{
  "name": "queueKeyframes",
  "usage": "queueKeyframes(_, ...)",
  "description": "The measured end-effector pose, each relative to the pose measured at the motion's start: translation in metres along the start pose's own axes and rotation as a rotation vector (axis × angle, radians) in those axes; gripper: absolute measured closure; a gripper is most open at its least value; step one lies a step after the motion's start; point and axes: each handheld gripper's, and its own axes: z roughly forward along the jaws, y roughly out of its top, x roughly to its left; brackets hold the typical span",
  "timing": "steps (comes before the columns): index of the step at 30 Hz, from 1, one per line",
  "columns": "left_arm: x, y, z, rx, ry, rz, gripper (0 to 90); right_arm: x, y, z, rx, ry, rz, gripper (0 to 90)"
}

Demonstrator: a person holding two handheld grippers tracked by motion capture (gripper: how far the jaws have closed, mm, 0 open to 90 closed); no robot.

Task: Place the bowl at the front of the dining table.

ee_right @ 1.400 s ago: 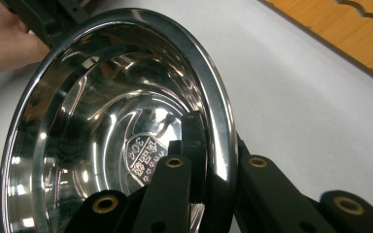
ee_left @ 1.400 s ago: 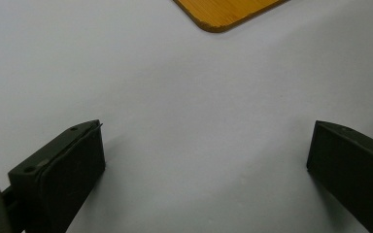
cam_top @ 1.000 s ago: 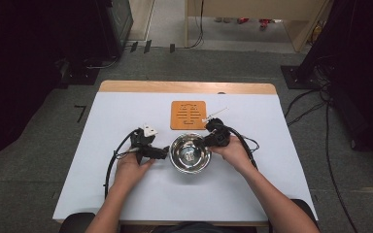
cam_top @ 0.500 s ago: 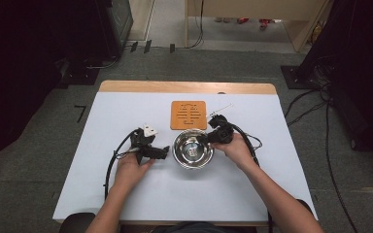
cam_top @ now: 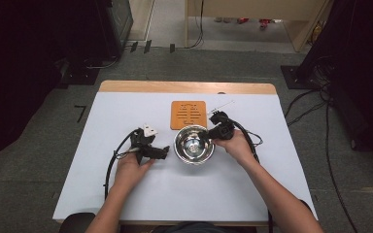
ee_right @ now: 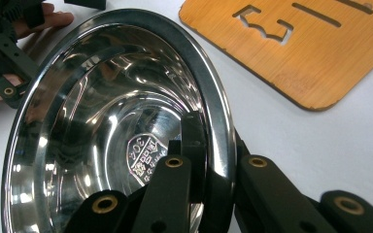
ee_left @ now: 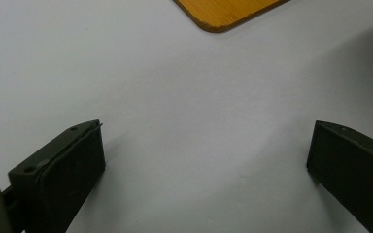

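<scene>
the right gripper (cam_top: 217,130) is pinching the rim of a shiny metal bowl (cam_top: 193,144). in the right gripper view one black jaw sits inside the bowl (ee_right: 111,141) and the other sits outside, so the thin edge is squeezed between them. the bowl is in the middle of the white table (cam_top: 102,194), just in front of a flat orange wooden board (cam_top: 188,114) with shapes cut out of it. the left gripper (cam_top: 151,149) rests on the table just left of the bowl, not touching it. in the left gripper view its two jaws stand wide apart with nothing but bare table between them, and a corner of the board (ee_left: 228,12) peeks in at the top. what could go wrong? the bowl is smooth and slippery, and it is held by one small spot on its rim. if it gets lifted, i think it could swing down or slide out of the jaws and bang on the table. if it is pushed or dragged, it could bump into the board or the left gripper, since both are close. a squeeze that lets go too soon would make it drop and wobble. there is a stamp (ee_right: 145,154) on the bottom of the bowl, inside. it seems to start with "304", and the smaller marks under it are too tiny to read.
</scene>
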Motion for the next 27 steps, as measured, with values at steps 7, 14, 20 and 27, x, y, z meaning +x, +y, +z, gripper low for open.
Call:
queueKeyframes(7,0.0,0.0,0.0,-0.001,0.0,-0.001,0.1,-0.002,0.004,0.002,0.007,0.004,0.003,87.3)
queueKeyframes(14,0.0,0.0,0.0,-0.002,-0.001,-0.003,0.1,-0.004,0.005,0.004,0.019,-0.004,0.003,87.3)
queueKeyframes(20,0.0,0.0,0.0,0.001,0.0,0.0,0.1,-0.005,0.009,0.003,0.018,-0.014,0.004,87.3)
queueKeyframes(27,0.0,0.0,0.0,0.002,0.0,0.001,0.1,-0.008,0.014,0.001,0.011,-0.018,0.01,87.3)
